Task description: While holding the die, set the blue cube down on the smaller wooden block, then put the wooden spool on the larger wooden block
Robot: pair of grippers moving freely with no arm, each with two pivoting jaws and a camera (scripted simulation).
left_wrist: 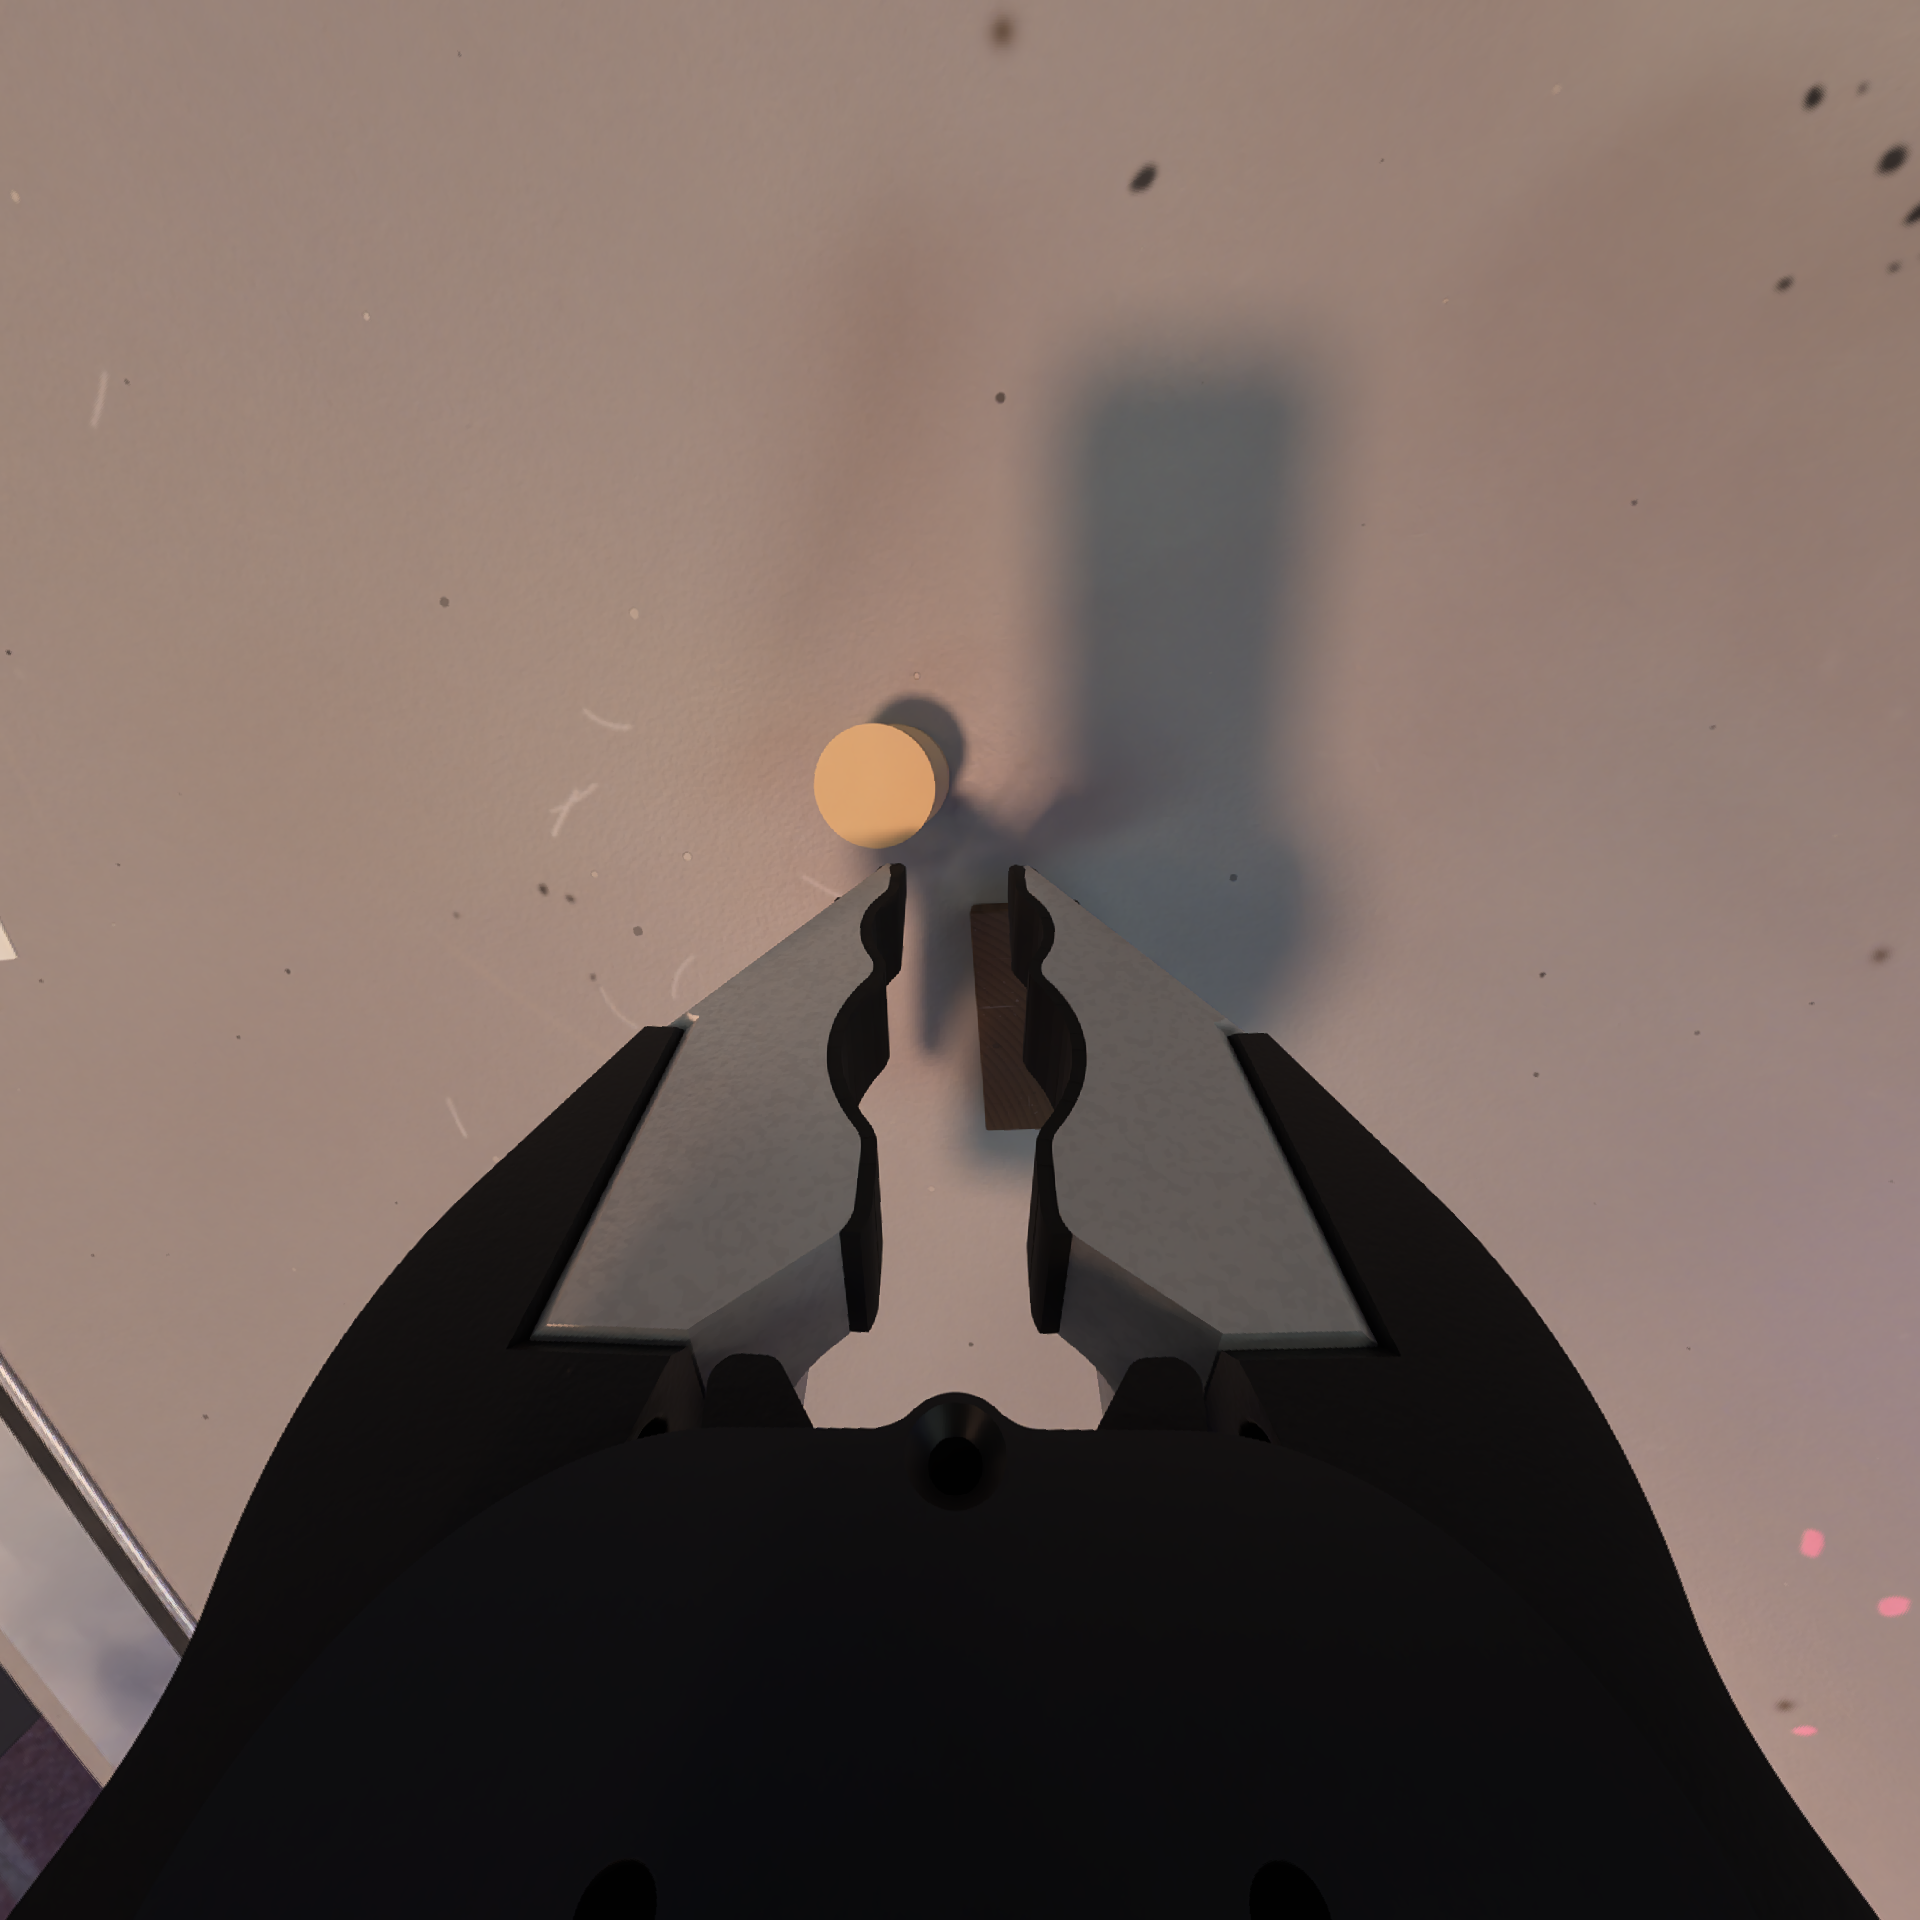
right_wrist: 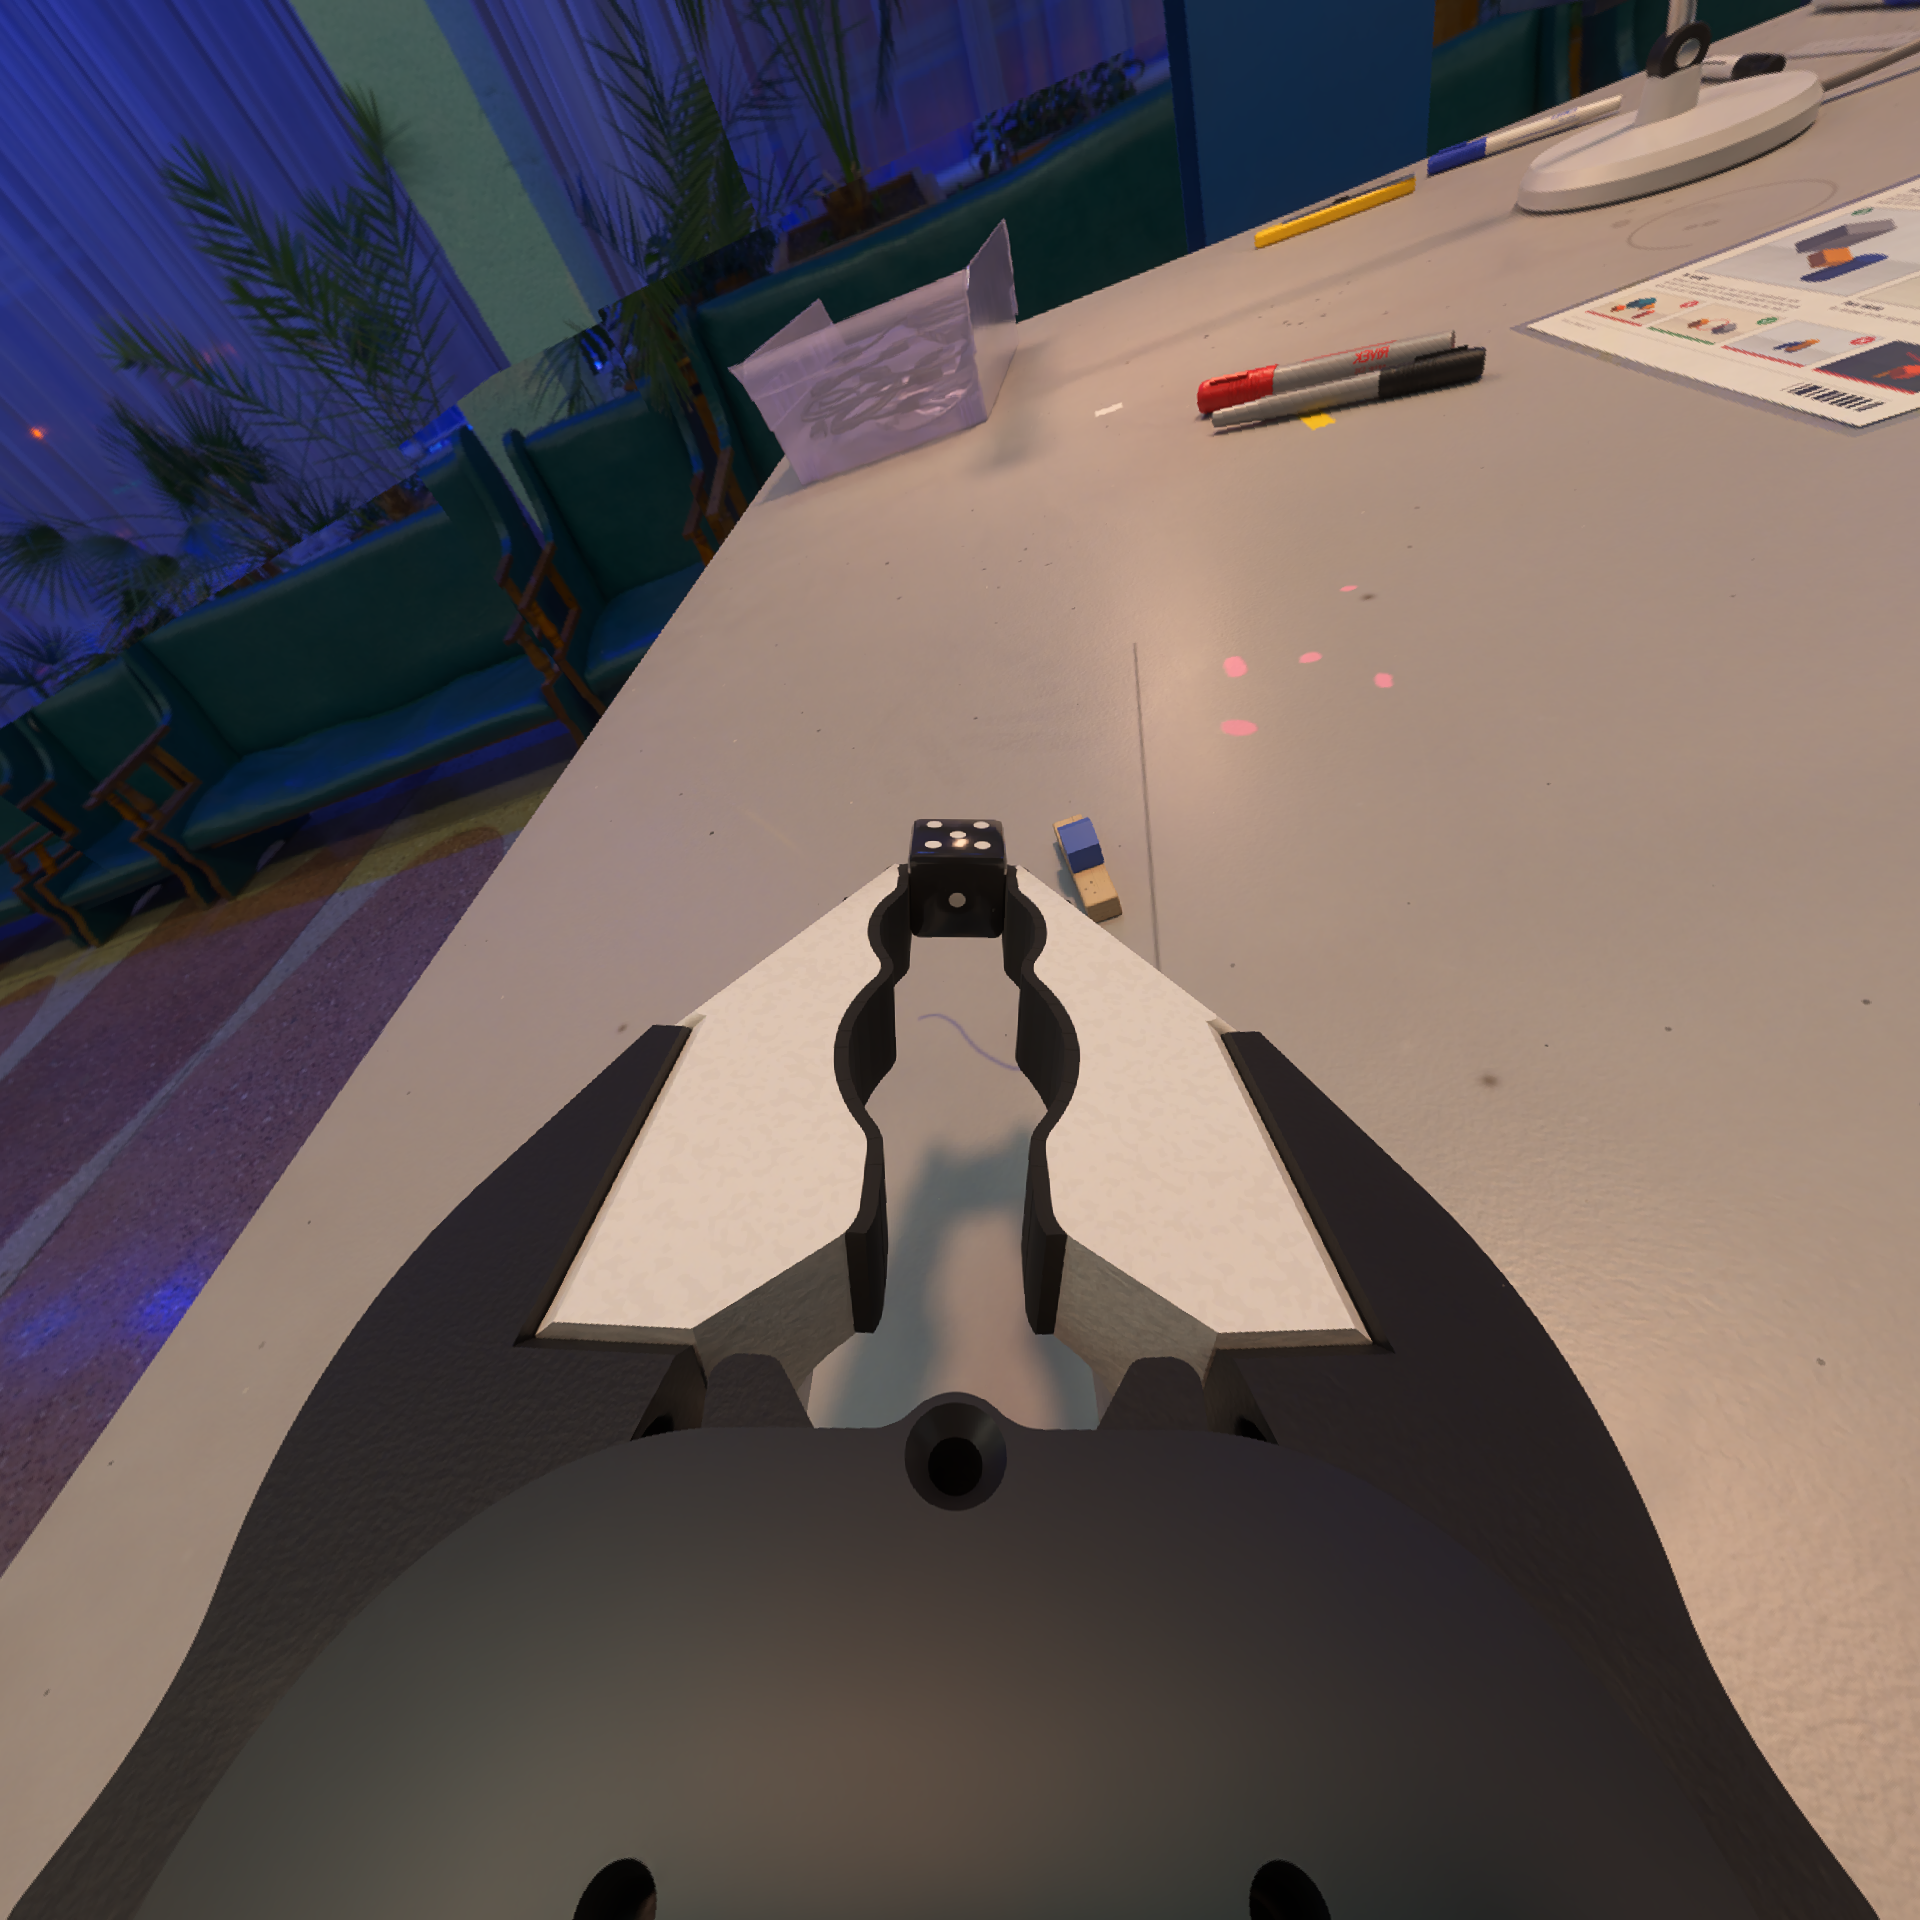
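In the left wrist view I look straight down on the wooden spool (left_wrist: 875, 787), a pale round disc standing on end on the table. My left gripper (left_wrist: 957, 875) is open and empty, its tips just short of the spool and slightly to its right. A brown wooden block (left_wrist: 997, 1023) lies below, partly hidden behind the right finger (left_wrist: 1039, 956). In the right wrist view my right gripper (right_wrist: 956, 875) is shut on the black die (right_wrist: 957, 873), above the table. The blue cube (right_wrist: 1078, 842) rests on a small pale wooden block (right_wrist: 1098, 891) just right of the die.
The table's edge (right_wrist: 665, 623) runs along the left, with chairs beyond. Farther off lie a white open box (right_wrist: 883, 364), red and black markers (right_wrist: 1340, 374), a printed sheet (right_wrist: 1766, 322), a yellow ruler (right_wrist: 1335, 213) and a white lamp base (right_wrist: 1673, 135).
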